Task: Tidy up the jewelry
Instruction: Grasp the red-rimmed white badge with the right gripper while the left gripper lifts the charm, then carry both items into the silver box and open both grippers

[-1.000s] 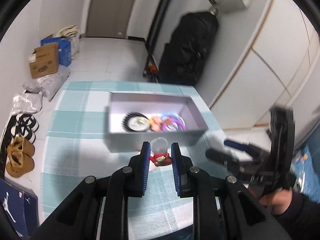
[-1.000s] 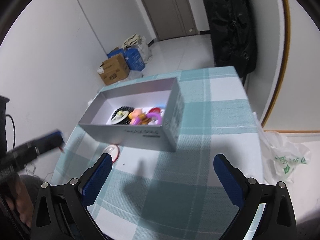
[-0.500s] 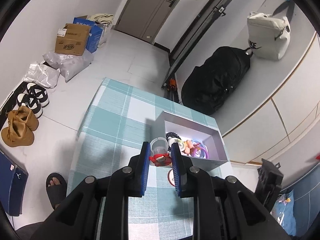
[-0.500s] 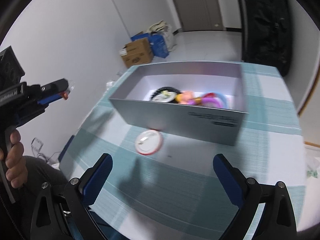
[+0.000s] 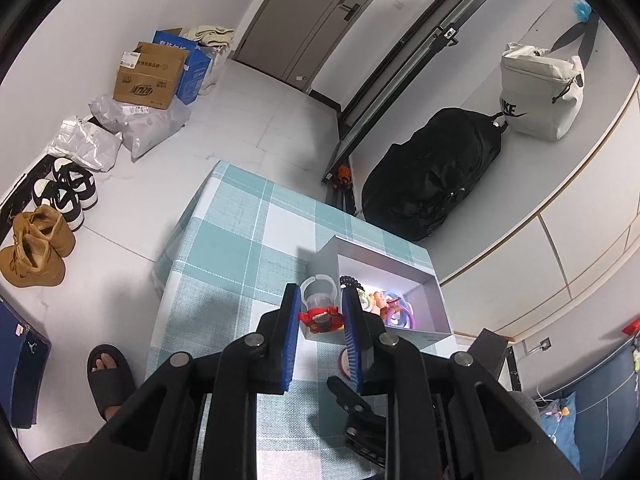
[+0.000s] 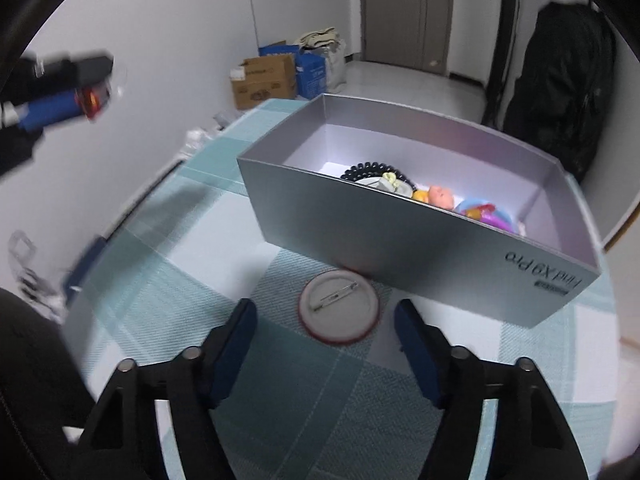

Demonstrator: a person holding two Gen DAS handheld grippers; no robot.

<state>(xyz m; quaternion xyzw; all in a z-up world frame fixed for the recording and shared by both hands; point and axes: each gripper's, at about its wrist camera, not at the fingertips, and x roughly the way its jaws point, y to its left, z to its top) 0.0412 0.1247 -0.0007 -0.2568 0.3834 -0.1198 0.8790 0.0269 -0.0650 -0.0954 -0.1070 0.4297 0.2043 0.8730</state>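
My left gripper [image 5: 319, 305] is shut on a small clear plastic ring with a red charm [image 5: 320, 317], held in the air above the near left corner of the grey box [image 5: 385, 257]. The right wrist view shows that gripper blurred at the top left [image 6: 86, 88]. My right gripper [image 6: 324, 312] hovers low over the checked cloth, its jaws closing. A round white pin badge with a red rim [image 6: 339, 307] lies face down between the fingertips, untouched by the pads. The box [image 6: 400, 248] holds a black bead bracelet [image 6: 360, 170], a small doll figure [image 6: 440, 194] and purple rings [image 6: 492, 216].
The box stands just behind the badge. The teal checked tablecloth [image 6: 288, 408] ends at table edges left and front. On the floor are shoes [image 5: 40, 248], cardboard boxes [image 5: 148, 76], a black bag [image 5: 432, 176] and a person's sandalled foot [image 5: 106, 376].
My right gripper has dropped toward the badge, now between its fingertips, and its jaws have narrowed. My left gripper has swung off to the box's left, still gripping the ring.
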